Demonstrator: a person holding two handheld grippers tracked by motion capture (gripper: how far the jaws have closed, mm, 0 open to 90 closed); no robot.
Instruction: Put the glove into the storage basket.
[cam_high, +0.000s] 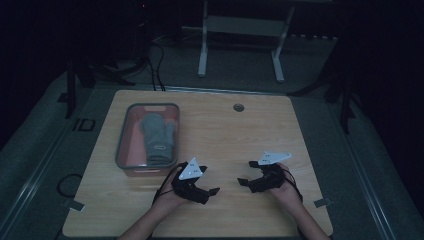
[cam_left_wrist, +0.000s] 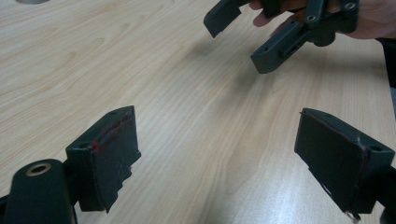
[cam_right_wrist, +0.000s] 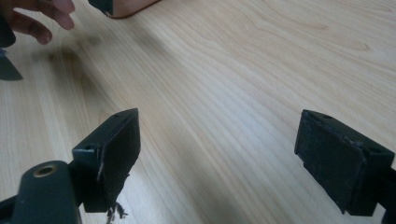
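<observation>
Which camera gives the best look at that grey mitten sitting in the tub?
The high view: it looks down into the tub at the table's left, where the grey mitten lies flat and whole. The right gripper view catches just a corner of the tub at its top edge; the left gripper view faces bare tabletop and the other gripper.

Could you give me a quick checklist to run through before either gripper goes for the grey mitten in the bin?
1. Left gripper jaws apart, nothing between them: ok.
2. Right gripper jaws apart, nothing between them: ok.
3. Grey mitten lies inside the bin, within its walls: ok.
4. Grippers apart from each other over the wooden table: ok.
5. Bare tabletop between left gripper and bin: ok.
6. Whether anything lies under the mitten: cannot tell.
</observation>
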